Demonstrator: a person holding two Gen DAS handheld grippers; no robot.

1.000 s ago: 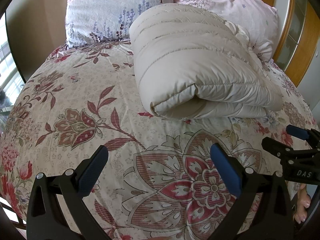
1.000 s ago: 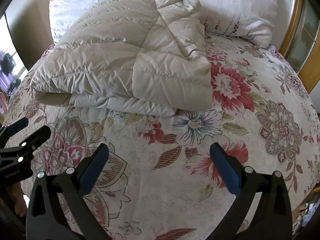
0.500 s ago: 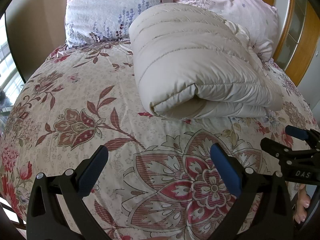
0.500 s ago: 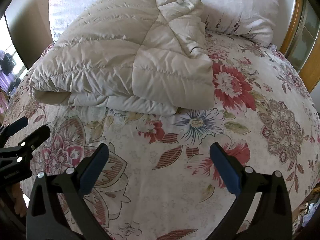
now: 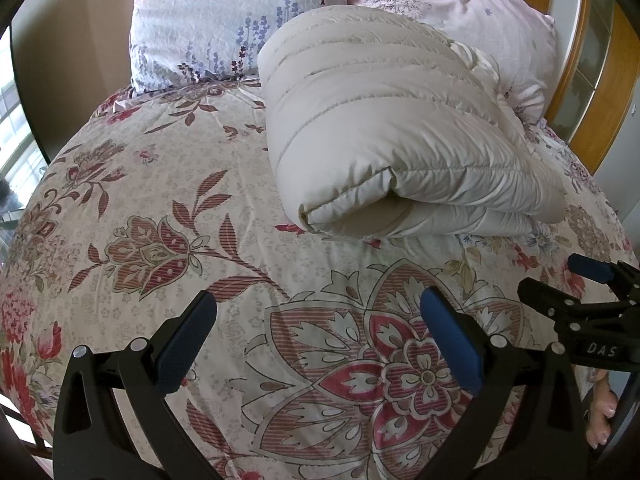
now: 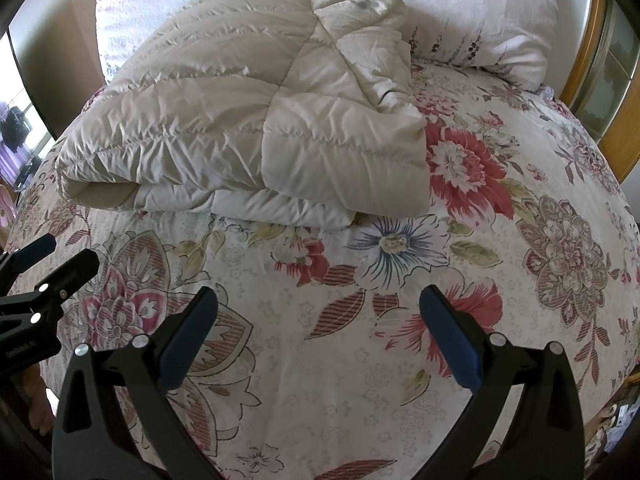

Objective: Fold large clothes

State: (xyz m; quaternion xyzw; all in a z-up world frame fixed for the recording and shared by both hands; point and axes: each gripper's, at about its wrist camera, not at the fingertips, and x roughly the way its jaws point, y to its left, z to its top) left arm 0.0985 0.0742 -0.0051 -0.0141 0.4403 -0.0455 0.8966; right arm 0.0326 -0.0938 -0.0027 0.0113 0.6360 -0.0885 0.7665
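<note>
A cream quilted puffer garment (image 5: pixel 392 136) lies folded into a thick bundle on the floral bedspread (image 5: pixel 160 208), near the pillows. It also shows in the right wrist view (image 6: pixel 248 128). My left gripper (image 5: pixel 320 332) is open and empty, hovering over the bedspread well short of the bundle. My right gripper (image 6: pixel 320 328) is open and empty too, also short of the bundle. The right gripper shows at the right edge of the left wrist view (image 5: pixel 560 284); the left gripper shows at the left edge of the right wrist view (image 6: pixel 60 256).
Two pale floral pillows (image 5: pixel 224 16) (image 6: pixel 480 12) lean at the head of the bed behind the bundle. A wooden frame with glass (image 5: pixel 600 64) stands at the right. A window (image 5: pixel 12 152) is at the left. A bare foot (image 5: pixel 600 416) shows below the bed edge.
Almost nothing differs. Both grippers stay open and hover in place; the right wrist view has shifted very slightly toward the bundle.
</note>
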